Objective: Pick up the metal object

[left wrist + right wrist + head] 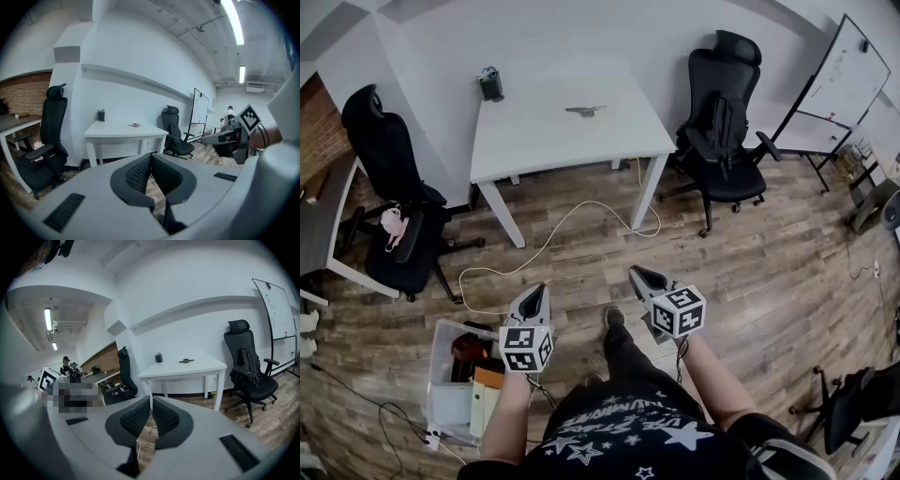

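while the left gripper [546, 289] and right gripper [635, 273] are both closed and empty, well apart from the white surface [534, 150], the metal object [585, 111] lies on its far half; arriving with jaws unopened would likely shove it away, and the floor cable [591, 202] could snag a foot.

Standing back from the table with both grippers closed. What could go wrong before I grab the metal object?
1. A white cable loops across the floor between you and the table: a trip or snag hazard.
2. The left gripper and right gripper are shut and empty; arriving shut would likely shove the metal object, not grip it.
3. It looks thin and flat, so it may slide.
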The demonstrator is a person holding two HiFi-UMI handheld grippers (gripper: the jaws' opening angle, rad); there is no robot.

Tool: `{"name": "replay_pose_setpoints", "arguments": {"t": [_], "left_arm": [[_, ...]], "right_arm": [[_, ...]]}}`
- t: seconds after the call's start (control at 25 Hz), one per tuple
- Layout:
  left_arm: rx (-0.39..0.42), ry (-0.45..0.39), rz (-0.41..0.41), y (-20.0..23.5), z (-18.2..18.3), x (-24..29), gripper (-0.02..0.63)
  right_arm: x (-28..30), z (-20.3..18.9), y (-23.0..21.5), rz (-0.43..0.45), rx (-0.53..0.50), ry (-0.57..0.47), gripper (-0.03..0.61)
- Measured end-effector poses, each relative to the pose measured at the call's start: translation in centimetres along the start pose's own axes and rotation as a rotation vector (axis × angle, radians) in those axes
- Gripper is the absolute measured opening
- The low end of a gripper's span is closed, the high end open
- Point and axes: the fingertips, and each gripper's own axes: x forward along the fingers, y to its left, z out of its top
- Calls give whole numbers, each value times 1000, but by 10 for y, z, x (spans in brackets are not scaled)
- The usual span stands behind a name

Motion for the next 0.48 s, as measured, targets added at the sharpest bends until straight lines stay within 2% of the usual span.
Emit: {"name": "replay_pose_setpoints", "arguments": {"t": [0.2, 0.48], "left_arm": [[8, -1, 17, 19, 25, 51, 20], [29, 14, 15, 31, 66, 141, 20]], "right_arm": [[39, 23, -39, 7, -4, 3, 49], [104, 79, -118, 12, 16, -9, 49]]}}
